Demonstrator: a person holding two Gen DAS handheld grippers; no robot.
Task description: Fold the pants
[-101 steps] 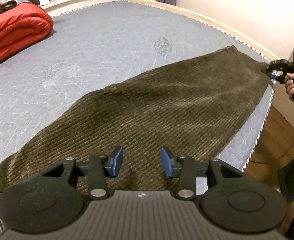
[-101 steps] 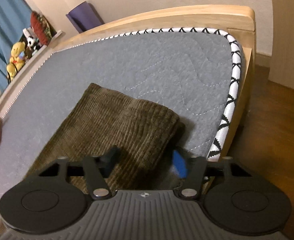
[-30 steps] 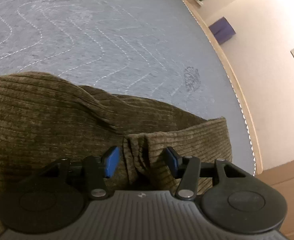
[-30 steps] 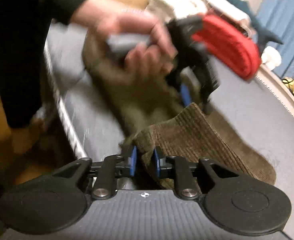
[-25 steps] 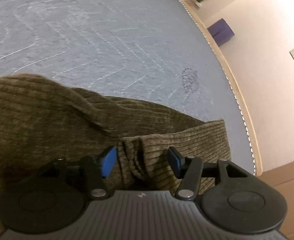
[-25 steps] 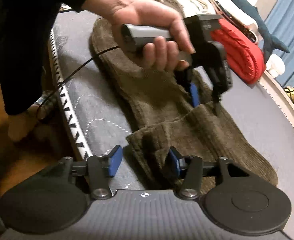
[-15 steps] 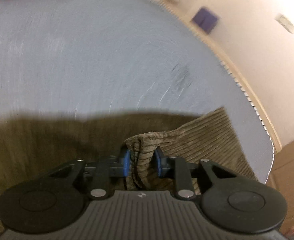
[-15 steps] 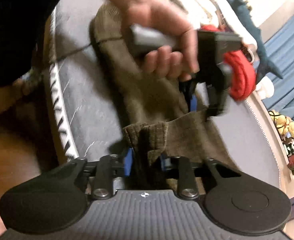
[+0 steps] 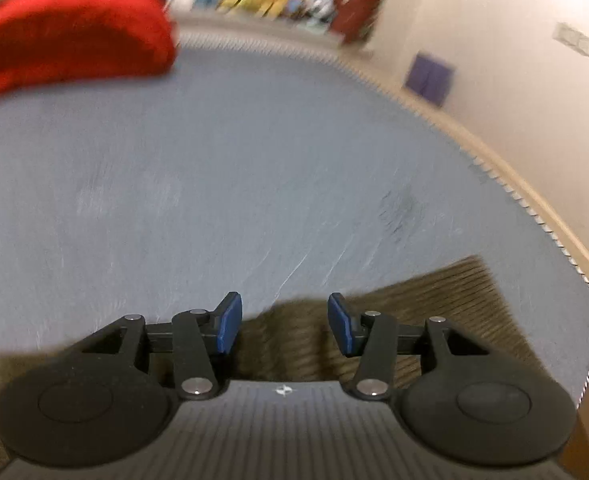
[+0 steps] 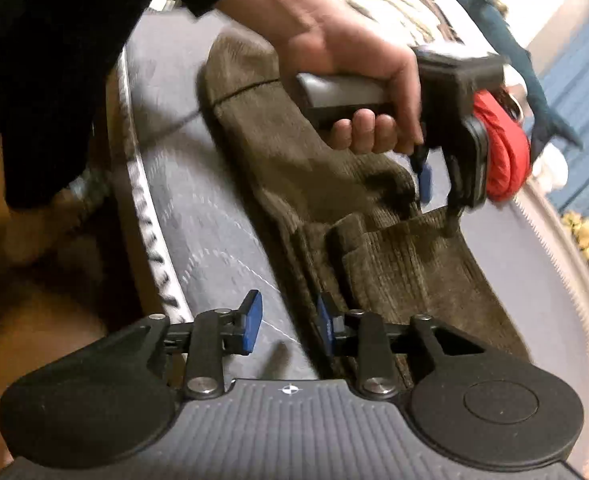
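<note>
Your bed point(image 9: 254, 168) carries the pants point(image 10: 334, 184) along the edge nearest you, their long axis running with that edge. One end lies flat far down the right-wrist view; the other end is doubled back over the middle, its edge a bit rumpled. So the first lengthwise fold looks laid, and a second fold probably comes next: you'll need fresh grips on both corners of the folded end, taken evenly. Your left claw point(image 10: 434, 192) hangs released just above the folded edge, nothing between its pads. Your right claw point(image 10: 288, 322) is released too, one pad touching the pants' near edge, the other over bare bed.
</note>
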